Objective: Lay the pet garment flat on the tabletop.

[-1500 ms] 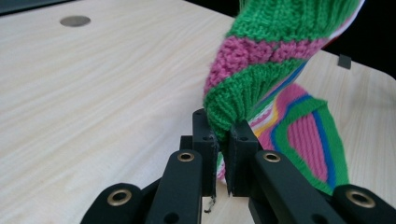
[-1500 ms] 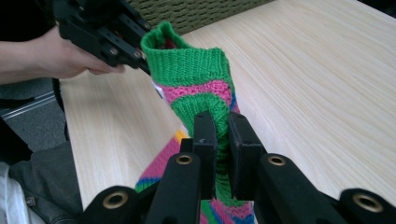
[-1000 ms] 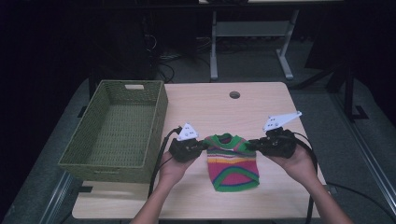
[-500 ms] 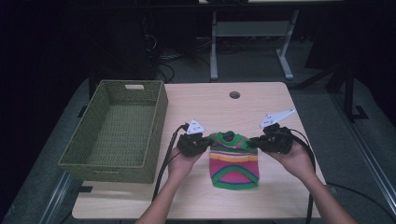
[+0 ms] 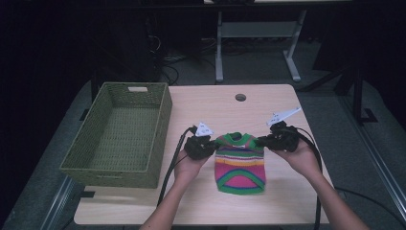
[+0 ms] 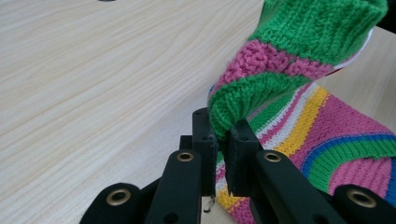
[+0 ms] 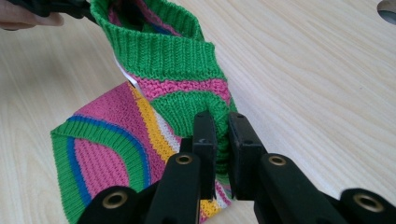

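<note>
Hidden or unclear: in the high view the surroundings of the table (image 5: 210, 103) are dark, and only a desk frame (image 5: 256, 43) beyond the far edge can be made out. The person's forearms are cut off at the bottom edge of that view. The jaws themselves are too small to read there; the two gripper views show them clearly.

One table, wooden top, with one round hole (image 5: 240, 97) near the middle of its far edge.

One green woven basket (image 5: 119, 134) along the left edge of the tabletop; nothing can be seen inside it.

One small knitted sweater (image 5: 240, 163), striped green, pink, yellow and blue, lies near the middle of the front edge. Its body rests flat on the tabletop; its upper part is lifted between the grippers. The neck opening sags open in the right gripper view.

Two grippers. The left gripper (image 6: 225, 135) has its jaws clamped on a green ribbed fold at one shoulder of the sweater. The right gripper (image 7: 220, 133) has its jaws clamped on green knit at the other shoulder. Only fabric separates each pair of jaws.
</note>
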`<state>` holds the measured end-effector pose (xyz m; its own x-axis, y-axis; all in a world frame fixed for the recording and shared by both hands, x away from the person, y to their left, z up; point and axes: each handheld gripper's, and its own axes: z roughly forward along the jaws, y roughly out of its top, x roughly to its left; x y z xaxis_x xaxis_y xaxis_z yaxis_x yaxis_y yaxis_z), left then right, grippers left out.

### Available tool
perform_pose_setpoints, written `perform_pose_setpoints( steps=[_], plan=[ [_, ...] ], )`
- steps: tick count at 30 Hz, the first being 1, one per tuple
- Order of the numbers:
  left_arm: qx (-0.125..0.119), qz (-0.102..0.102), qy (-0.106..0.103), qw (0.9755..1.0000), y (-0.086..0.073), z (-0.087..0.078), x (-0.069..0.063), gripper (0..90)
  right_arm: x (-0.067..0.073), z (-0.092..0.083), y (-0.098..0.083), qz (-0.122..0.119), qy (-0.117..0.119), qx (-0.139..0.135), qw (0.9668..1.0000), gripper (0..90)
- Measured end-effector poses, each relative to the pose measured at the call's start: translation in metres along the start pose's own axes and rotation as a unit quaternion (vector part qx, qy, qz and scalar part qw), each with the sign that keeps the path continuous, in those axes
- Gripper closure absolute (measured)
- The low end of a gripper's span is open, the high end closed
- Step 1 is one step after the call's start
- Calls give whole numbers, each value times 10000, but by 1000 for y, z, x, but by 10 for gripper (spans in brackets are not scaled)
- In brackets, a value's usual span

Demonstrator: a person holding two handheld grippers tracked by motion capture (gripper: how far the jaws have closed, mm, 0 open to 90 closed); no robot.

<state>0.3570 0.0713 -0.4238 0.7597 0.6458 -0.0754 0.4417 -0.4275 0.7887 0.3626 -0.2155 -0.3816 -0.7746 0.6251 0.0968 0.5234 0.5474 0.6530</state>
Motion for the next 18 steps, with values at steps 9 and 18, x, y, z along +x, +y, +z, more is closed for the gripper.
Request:
perform_pose_setpoints(
  steps=[9, 18],
  plan=[
    [6, -170, 20, 9999, -1, 4, 7, 840, -7, 7, 4, 17, -99, 3, 9999, 823],
    [-4, -392, 63, 9992, -2, 12, 17, 839, -16, 9, 13, 56, -213, -64, 9997, 823]
  ],
)
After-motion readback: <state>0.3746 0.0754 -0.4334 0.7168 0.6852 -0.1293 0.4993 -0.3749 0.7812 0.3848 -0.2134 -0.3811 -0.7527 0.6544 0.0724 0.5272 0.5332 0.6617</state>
